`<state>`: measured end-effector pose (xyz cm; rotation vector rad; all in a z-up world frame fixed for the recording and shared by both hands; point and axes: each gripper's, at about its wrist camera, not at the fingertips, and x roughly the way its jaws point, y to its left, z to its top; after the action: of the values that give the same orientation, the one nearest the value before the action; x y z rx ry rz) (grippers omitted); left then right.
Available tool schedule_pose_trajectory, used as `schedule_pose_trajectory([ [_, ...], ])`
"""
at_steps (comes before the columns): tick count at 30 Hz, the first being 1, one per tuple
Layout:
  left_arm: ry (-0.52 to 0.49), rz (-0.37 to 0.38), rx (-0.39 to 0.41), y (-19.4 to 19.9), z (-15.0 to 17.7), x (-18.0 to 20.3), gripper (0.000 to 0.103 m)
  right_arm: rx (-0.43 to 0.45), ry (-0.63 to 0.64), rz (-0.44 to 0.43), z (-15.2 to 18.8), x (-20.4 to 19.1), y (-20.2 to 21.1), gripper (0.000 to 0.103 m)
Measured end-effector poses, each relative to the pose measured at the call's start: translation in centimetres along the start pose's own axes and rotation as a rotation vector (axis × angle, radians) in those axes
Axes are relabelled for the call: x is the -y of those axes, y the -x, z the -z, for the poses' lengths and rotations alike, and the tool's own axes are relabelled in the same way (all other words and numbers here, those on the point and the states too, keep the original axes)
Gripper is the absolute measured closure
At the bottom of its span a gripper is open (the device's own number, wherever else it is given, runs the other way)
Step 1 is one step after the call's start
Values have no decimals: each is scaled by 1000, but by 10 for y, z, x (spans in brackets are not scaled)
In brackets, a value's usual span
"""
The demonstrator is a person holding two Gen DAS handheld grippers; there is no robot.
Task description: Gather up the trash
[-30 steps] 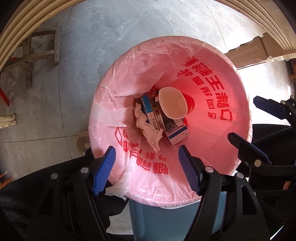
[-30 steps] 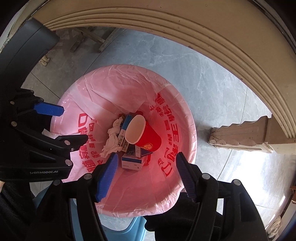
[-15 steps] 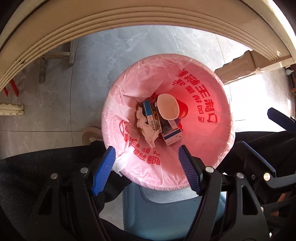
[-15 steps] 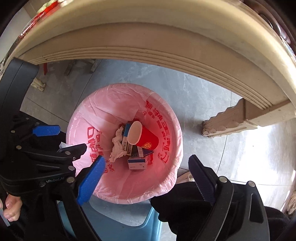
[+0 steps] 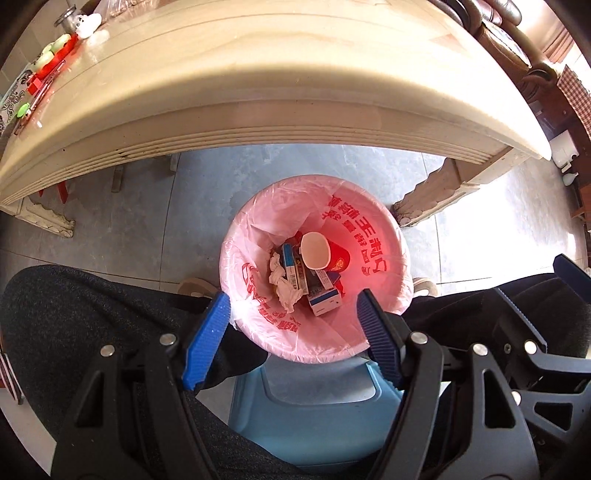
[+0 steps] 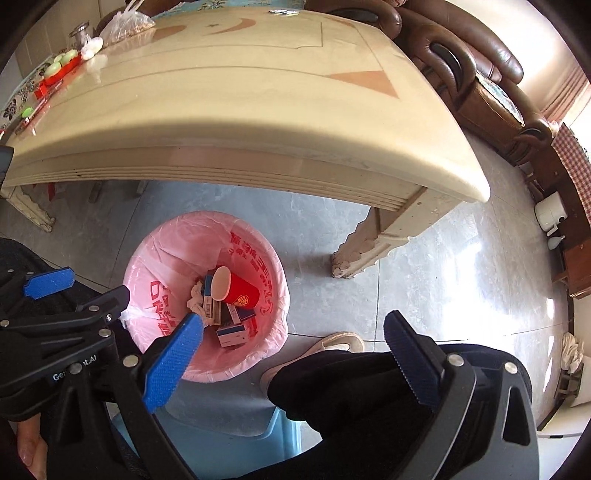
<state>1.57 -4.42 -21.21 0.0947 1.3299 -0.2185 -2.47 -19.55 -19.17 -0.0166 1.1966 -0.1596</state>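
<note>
Both claws point steeply down over a bin lined with a pink bag [image 5: 373, 258] printed in red characters, standing on the grey tiled floor [image 5: 207, 206] just in front of the near edge of a pale stone-topped surface [image 5: 295, 74]. The left claw [image 5: 291, 334] is spread, its blue-padded fingers [image 5: 207, 341] apart with nothing between them; the bin's near rim shows through the gap. The right claw [image 6: 291, 365] is spread wide, its jaws having just been opening, and holds nothing; its left finger [image 6: 173, 360] overlaps the bin's near rim in the picture while its right finger lies over the person's dark trouser leg [image 6: 351, 387]. Collected trash rests at the bottom of the bag: a red paper cup [image 5: 321, 253] lying on its side with its white mouth facing left, a crumpled white tissue [image 5: 282, 286] to its left, and several blue-and-white cartons [image 5: 325, 301] between and below them. The bin sits between the person's legs, with a light shoe [image 6: 341, 341] on the floor to its right. A light blue stool [image 5: 314, 413] lies nearest the cameras, under the bin's near rim. On the surface's far left corner stand red and green small items [image 6: 61, 68] and a clear plastic bag [image 6: 125, 22].
</note>
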Motion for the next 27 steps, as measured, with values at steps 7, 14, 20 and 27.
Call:
schedule_pose_trajectory([
  [7,-3,-29,127,49,13,13,27,112,-76,24,14,15,47,7],
  [14,-18,-72,299,119,18,26,19,330,-108,103,23,23,119,7],
  [20,13,-81,486,190,23,27,16,523,-118,127,24,25,191,7],
  [27,50,-66,620,250,36,27,11,606,-154,72,27,34,244,7],
])
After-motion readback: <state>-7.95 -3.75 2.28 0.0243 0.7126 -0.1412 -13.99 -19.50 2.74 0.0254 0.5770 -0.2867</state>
